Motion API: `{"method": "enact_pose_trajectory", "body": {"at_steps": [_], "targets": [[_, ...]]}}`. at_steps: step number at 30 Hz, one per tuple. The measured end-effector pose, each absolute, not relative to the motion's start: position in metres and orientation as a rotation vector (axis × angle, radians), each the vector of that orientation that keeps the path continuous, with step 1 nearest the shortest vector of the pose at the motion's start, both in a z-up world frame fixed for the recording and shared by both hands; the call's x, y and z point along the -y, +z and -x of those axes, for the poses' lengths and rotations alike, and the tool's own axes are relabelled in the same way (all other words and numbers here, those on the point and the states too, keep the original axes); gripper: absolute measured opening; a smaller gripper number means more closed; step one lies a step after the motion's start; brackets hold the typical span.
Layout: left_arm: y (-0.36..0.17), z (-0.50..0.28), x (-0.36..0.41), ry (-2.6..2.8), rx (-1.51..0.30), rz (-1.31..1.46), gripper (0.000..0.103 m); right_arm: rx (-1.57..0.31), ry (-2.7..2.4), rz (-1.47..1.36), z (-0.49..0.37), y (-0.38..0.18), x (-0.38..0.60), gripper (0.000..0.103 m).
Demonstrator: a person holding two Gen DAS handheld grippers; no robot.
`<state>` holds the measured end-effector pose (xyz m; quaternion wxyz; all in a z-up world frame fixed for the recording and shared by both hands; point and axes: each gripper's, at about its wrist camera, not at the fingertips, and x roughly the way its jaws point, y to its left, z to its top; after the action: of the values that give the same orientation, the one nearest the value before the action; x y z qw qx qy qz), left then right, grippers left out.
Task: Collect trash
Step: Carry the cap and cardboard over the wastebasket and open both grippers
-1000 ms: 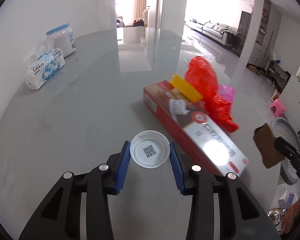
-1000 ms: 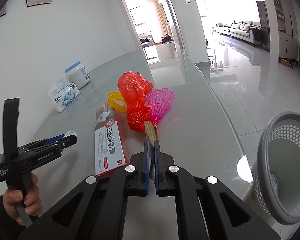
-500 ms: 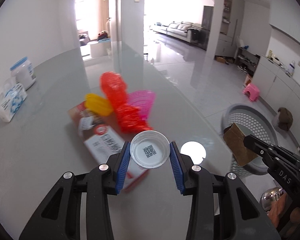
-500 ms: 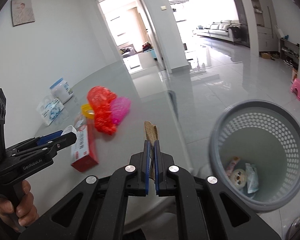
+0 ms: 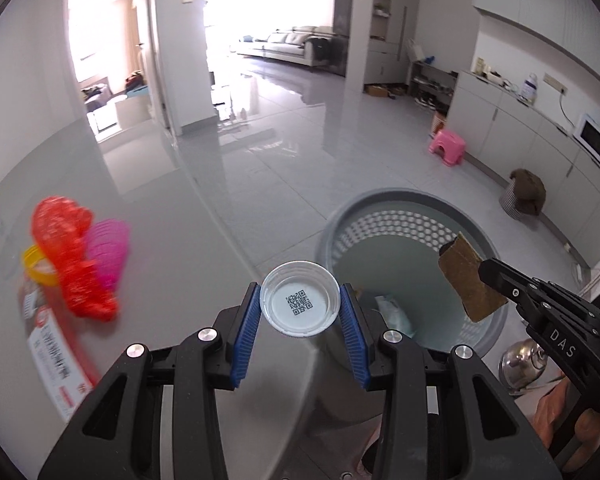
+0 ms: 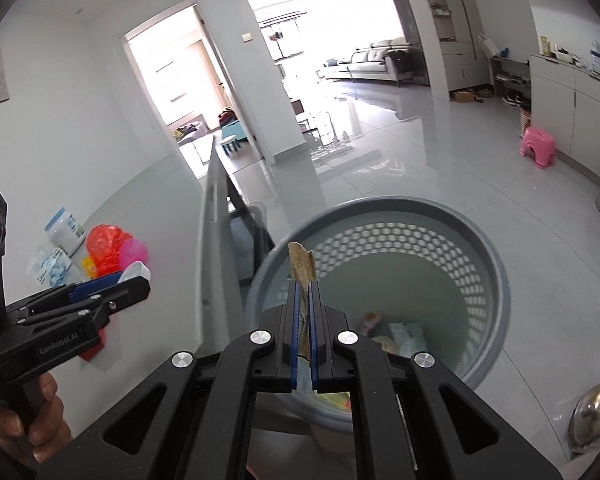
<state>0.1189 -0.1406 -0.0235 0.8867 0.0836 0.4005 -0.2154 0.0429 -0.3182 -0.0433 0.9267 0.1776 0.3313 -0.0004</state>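
My left gripper (image 5: 300,306) is shut on a white plastic lid (image 5: 300,303) with a QR code inside, held at the table's right edge, beside the grey perforated trash basket (image 5: 380,204). My right gripper (image 6: 304,304) is shut on a brown cardboard scrap (image 6: 301,268), held over the basket's (image 6: 496,264) near rim. In the left wrist view the scrap (image 5: 470,282) hangs above the basket's right side. Several wrappers (image 6: 406,334) lie at the basket's bottom.
On the grey table (image 5: 172,248) lie a red plastic bag (image 5: 70,264), a pink mesh piece (image 5: 108,252), a yellow lid (image 5: 36,268) and a red toothpaste box (image 5: 56,356). A wipes pack (image 6: 52,266) and a jar (image 6: 64,230) stand by the wall. A pink stool (image 5: 448,152) and a metal pot lid (image 6: 596,416) are on the floor.
Both grippers have swung right, from over the table to the trash basket, each keeping its item. The basket is now close and largely below the right gripper.
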Motion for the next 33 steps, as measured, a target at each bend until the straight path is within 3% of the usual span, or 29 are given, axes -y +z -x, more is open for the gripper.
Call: {"method": "enact_pose_trajectory", "body": {"at_steps": [17,18,20,21,23,28,33], "targets": [[-0.072,-0.148,0.231,-0.563,-0.924,-0.245,0.040,-0.701,-0.057,-0.447,-0.048,-0.067,0.390,0.004],[-0.073,-0.148,0.232,-0.565,-0.926,-0.244,0.042,-0.702,-0.056,-0.452,-0.048,-0.067,0.392,0.004],[-0.074,-0.151,0.231,-0.555,-0.924,-0.242,0.057,-0.700,-0.055,-0.461,-0.047,-0.067,0.394,0.005],[-0.073,-0.151,0.230,-0.552,-0.919,-0.237,0.063,-0.692,-0.055,-0.464,-0.045,-0.066,0.395,0.008],[-0.071,-0.150,0.229,-0.550,-0.917,-0.232,0.063,-0.678,-0.060,-0.469,-0.042,-0.066,0.396,0.025],[-0.069,-0.148,0.217,-0.535,-0.922,-0.216,0.063,-0.667,-0.078,-0.484,-0.037,-0.064,0.396,0.027],[-0.061,-0.142,0.209,-0.517,-0.911,-0.210,0.063,-0.669,-0.092,-0.488,-0.029,-0.064,0.390,0.036]]}}
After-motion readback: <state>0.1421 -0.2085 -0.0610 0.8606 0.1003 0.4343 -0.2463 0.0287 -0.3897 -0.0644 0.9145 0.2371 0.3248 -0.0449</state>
